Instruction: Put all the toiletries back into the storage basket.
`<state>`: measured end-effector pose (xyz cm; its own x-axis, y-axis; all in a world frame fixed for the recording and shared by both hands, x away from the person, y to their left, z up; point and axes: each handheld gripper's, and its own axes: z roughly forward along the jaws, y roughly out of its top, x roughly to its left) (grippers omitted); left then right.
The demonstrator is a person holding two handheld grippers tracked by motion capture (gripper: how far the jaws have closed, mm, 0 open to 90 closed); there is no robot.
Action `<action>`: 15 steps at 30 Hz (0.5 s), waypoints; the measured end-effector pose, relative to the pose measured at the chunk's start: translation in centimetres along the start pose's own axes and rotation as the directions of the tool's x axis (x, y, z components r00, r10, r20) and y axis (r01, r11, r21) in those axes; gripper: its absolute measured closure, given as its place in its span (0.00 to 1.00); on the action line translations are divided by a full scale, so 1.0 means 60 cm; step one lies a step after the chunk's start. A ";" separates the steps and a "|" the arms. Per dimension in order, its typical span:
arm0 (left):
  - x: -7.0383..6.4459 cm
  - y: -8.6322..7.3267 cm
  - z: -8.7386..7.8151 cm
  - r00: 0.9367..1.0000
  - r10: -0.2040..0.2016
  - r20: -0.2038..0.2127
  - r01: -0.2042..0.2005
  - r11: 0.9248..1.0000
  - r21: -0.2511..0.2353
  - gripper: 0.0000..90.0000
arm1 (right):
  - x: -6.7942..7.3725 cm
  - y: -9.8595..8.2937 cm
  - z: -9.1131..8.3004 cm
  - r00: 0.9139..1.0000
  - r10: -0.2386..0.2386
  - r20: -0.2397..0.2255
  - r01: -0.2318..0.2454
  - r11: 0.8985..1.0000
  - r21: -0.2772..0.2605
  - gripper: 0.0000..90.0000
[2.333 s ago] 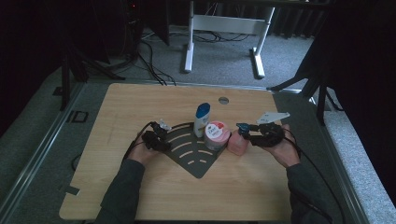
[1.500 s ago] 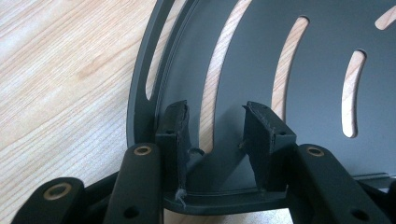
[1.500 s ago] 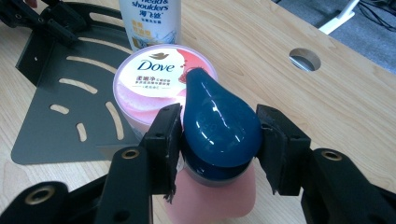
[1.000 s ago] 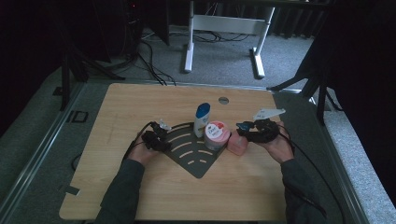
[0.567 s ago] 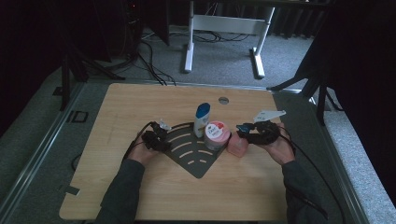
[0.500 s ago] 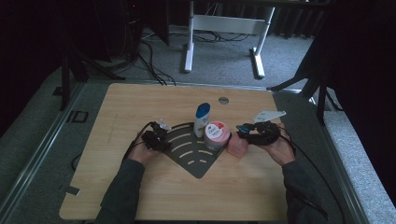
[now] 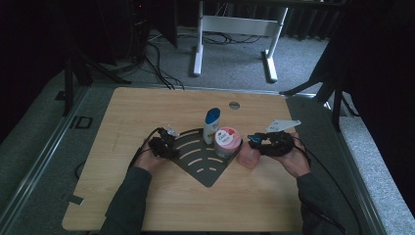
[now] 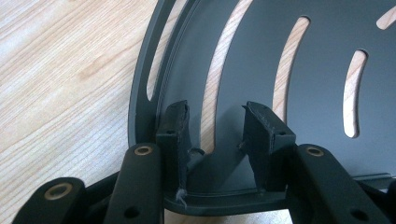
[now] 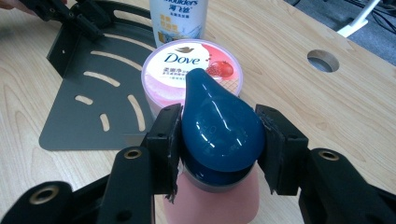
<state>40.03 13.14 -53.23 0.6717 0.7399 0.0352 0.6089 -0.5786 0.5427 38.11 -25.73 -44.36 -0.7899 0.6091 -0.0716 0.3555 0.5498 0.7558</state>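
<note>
Two grippers: right gripper point(image 9: 219, 140) jaws clamp pink bottle point(image 9: 219, 205) cap; left gripper point(image 8: 219, 135) jaws gape over shelf point(image 8: 317, 70).

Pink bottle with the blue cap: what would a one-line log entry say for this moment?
right gripper: shut on pink bottle at its blue cap | left gripper: open over dark slotted shelf | Dove tub: on shelf

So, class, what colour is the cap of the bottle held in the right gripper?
Dark blue cap, on a pink bottle; clearest in the right gripper view.
</note>
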 end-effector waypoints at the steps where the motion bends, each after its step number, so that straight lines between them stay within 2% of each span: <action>1: 0.000 0.000 0.000 1.000 0.000 0.000 0.000 1.000 0.000 0.67 | 0.001 0.000 -0.001 1.000 -0.001 -0.001 0.001 1.000 0.000 0.59; 15: 0.000 0.000 0.000 1.000 0.001 -0.001 -0.001 1.000 0.001 0.67 | 0.024 -0.005 -0.008 1.000 -0.018 -0.006 0.018 1.000 -0.004 0.60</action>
<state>40.03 13.14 -53.22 0.6720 0.7397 0.0361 0.6090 -0.5796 0.5414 36.60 -25.27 -44.35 -0.7990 0.5958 -0.0815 0.3392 0.5585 0.7570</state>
